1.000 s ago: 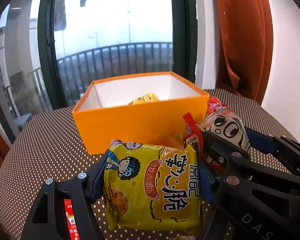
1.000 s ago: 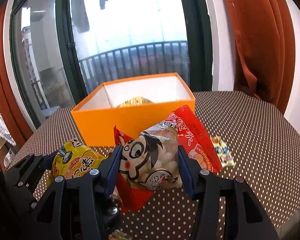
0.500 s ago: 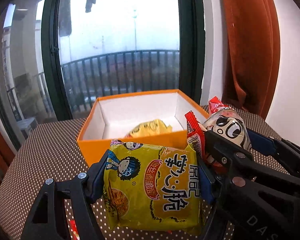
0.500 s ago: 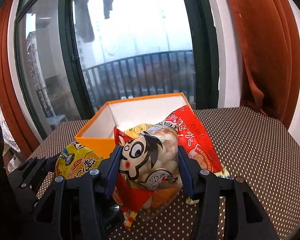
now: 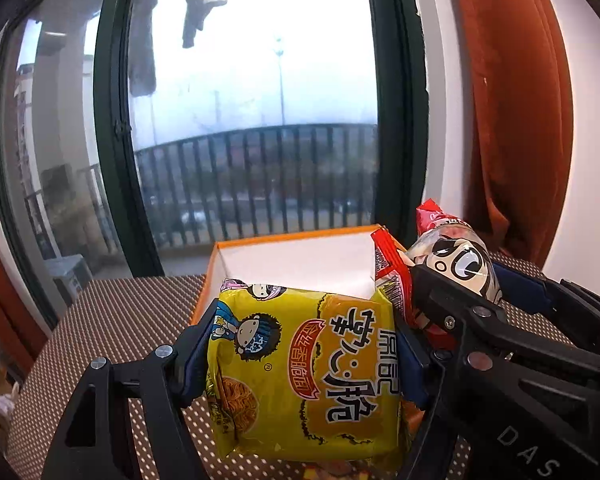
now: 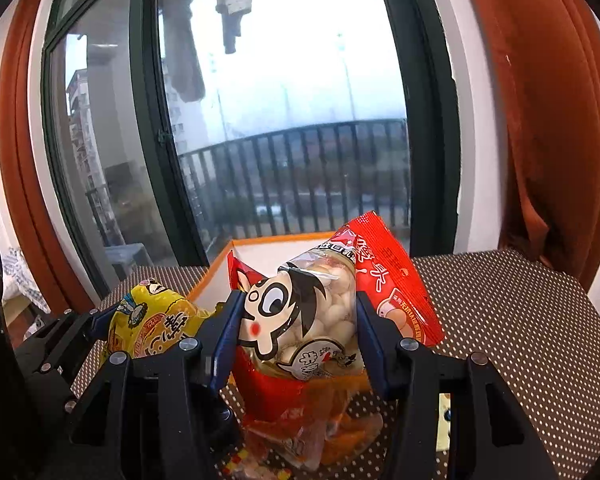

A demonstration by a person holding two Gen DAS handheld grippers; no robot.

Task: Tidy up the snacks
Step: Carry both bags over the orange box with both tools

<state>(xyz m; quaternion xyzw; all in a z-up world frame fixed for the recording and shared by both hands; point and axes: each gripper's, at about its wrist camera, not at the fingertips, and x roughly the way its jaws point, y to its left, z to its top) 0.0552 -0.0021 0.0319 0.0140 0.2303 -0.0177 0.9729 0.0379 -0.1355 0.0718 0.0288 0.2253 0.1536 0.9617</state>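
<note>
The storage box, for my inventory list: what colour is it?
Orange outside, white inside: the box, best seen in the left wrist view.

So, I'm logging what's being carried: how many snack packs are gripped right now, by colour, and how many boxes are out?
Yellow snack pack, in left hand-held gripper: 1
Red snack pack, in right hand-held gripper: 1
Orange box: 1
Total: 3

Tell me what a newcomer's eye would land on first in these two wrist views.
First the bright yellow noodle packet clamped in the left gripper, filling the lower middle of the left wrist view. Next the red snack bag with the cartoon face pinched in the right gripper. Behind both sits the open orange box on the dotted brown table, before the big balcony window.
</note>
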